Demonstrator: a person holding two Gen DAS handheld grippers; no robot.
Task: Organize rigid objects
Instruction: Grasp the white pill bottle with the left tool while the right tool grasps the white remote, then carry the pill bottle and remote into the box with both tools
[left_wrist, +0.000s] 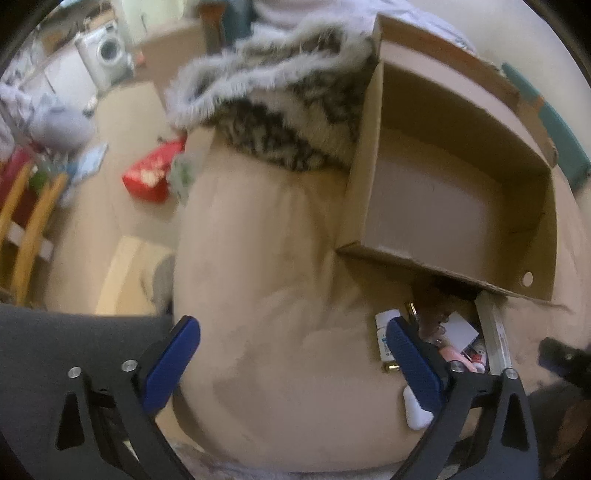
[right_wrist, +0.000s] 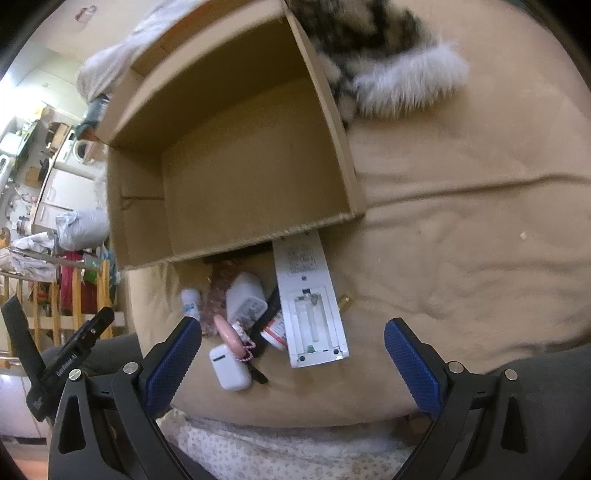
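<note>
Right hand-held gripper (right_wrist: 293, 354): blue-padded fingers spread wide, nothing between them, touching nothing. It hangs above the near edge of a tan bed cover (right_wrist: 461, 229).

Left hand-held gripper (left_wrist: 291, 356): also spread wide and empty, over bare cover; its right finger overlaps the small pile in view, contact cannot be told. In the right wrist view its black body shows at far left, with white lettering on it too small to read.

Small rigid objects lie in a loose cluster just ahead of the right gripper:
- white earbud case (right_wrist: 229, 367), nearest, left of centre
- pink oval item (right_wrist: 226, 332) with a beaded band, touching the case
- white plug adapter (right_wrist: 245, 299), printing on its face unreadable
- small white bottle (right_wrist: 191, 299) with a blue label, unreadable
- white round jar with red print (right_wrist: 275, 330), text blurred
- white remote (right_wrist: 310, 299), face down, battery bay open, rows of fine print near its far end, illegible
- a brass-coloured battery tip (right_wrist: 345, 301) just right of the remote

Beyond the pile: open cardboard box (right_wrist: 236, 158), empty, its near edge over the remote's far end. A furry black-and-white throw (right_wrist: 388, 62) lies far right of the box.
</note>
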